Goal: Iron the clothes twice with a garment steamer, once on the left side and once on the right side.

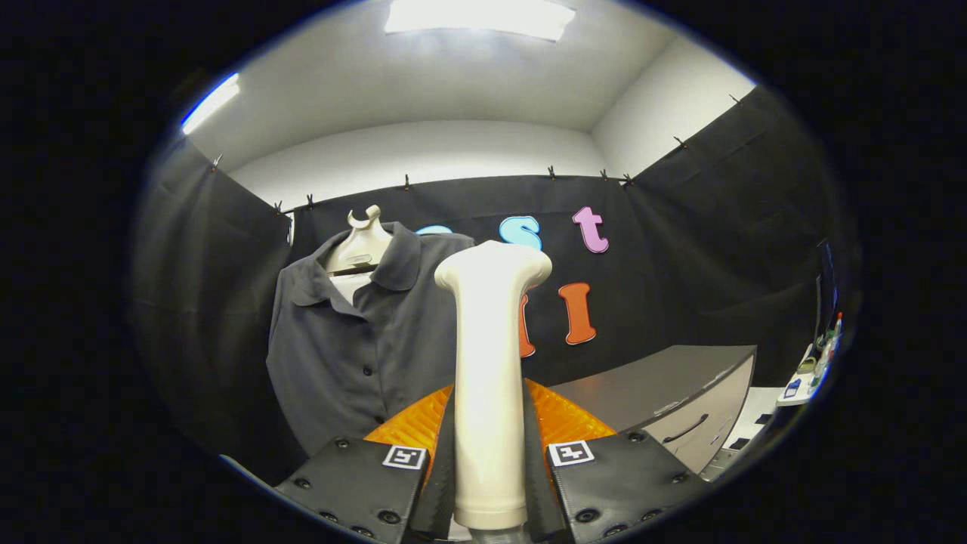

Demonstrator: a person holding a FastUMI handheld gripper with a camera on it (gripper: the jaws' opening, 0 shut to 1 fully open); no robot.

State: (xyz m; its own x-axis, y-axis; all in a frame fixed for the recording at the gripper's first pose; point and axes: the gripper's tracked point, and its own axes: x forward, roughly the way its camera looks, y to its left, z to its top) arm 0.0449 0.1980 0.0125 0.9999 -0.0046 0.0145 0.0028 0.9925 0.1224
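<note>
Between the claw fingers, upright steamer clamped, shirt beyond

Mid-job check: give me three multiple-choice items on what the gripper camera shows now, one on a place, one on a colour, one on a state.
1. Where does the dark grey button-up shirt hang, seen from the gripper?
A. Beyond the fingers, on the white mannequin torso
B. Folded on the grey cabinet
C. Between the fingers

2. What colour is the smooth plastic garment steamer?
A. Black
B. Cream-white
C. Blue

3. What are the gripper's fingers at?
A. Wide open with nothing between them
B. Pressed on the shirt collar
C. Shut on the steamer's handle

Answers:
1 A: the shirt drapes the mannequin torso past the fingers, left of the steamer head.
2 B: its handle and head are pale cream throughout.
3 C: both fingers press the upright handle from either side.
</note>
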